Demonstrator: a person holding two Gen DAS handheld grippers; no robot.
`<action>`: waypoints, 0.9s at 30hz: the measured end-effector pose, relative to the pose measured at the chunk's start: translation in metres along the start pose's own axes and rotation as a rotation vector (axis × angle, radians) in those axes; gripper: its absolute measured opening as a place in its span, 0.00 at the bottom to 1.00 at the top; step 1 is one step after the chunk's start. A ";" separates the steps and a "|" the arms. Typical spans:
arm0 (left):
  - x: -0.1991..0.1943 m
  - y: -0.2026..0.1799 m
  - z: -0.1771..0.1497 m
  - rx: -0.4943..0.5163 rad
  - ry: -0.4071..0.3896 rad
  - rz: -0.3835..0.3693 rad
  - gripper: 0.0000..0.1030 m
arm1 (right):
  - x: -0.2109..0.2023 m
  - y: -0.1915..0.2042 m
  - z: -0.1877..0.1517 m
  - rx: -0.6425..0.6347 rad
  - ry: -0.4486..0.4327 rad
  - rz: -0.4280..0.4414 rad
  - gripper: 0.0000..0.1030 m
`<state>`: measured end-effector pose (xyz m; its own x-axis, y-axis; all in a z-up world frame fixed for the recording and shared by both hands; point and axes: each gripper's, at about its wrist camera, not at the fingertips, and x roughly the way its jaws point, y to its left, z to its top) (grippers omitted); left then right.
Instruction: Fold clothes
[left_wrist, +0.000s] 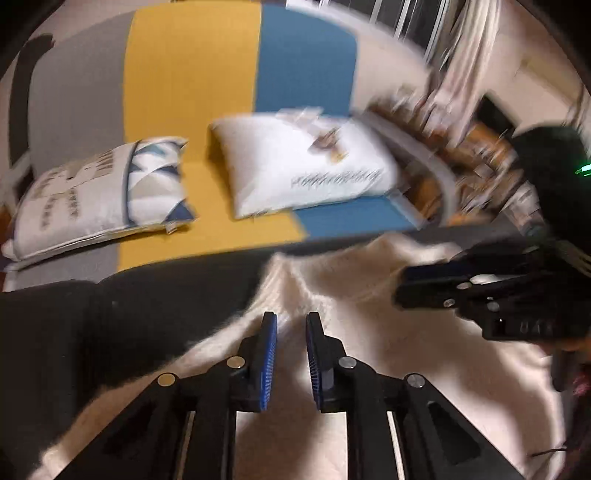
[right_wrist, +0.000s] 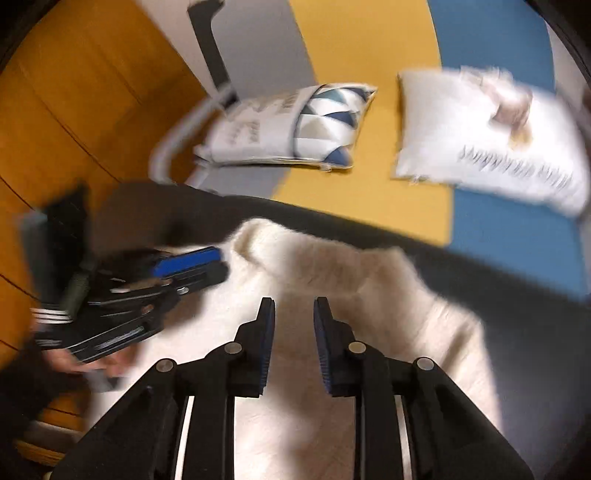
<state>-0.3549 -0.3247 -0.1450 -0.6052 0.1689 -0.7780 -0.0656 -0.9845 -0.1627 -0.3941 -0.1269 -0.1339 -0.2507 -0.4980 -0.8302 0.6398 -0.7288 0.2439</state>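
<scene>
A cream fluffy sweater (left_wrist: 351, 295) lies spread on a dark surface (left_wrist: 147, 295). In the left wrist view my left gripper (left_wrist: 291, 321) hovers over the sweater's left part, open, with nothing between its blue pads (left_wrist: 271, 343). My right gripper (left_wrist: 406, 286) reaches in from the right over the sweater's upper edge. In the right wrist view the right gripper (right_wrist: 294, 304) stands open above the middle of the sweater (right_wrist: 332, 266), its collar end toward the far side. The left gripper (right_wrist: 218, 264) comes in from the left, blurred.
Two pillows (left_wrist: 96, 192) (left_wrist: 306, 162) lie beyond the dark surface on a grey, yellow and blue mat (left_wrist: 192, 74). Blurred clutter (left_wrist: 461, 147) sits at the right. Wooden floor (right_wrist: 74, 92) shows at the left. A hand (right_wrist: 92, 363) holds the left gripper.
</scene>
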 end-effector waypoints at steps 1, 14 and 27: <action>0.000 0.002 0.000 -0.015 -0.005 -0.003 0.17 | 0.006 0.003 0.000 -0.025 0.010 -0.069 0.23; -0.081 0.034 -0.065 -0.242 -0.054 0.011 0.23 | -0.033 0.039 -0.063 -0.049 0.027 -0.071 0.53; -0.128 0.065 -0.104 -0.451 -0.036 0.144 0.25 | -0.053 0.043 -0.135 0.067 -0.004 -0.246 0.56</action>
<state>-0.1986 -0.4058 -0.1191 -0.6101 0.0224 -0.7920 0.3678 -0.8774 -0.3082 -0.2554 -0.0686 -0.1470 -0.3956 -0.3039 -0.8667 0.5100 -0.8575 0.0678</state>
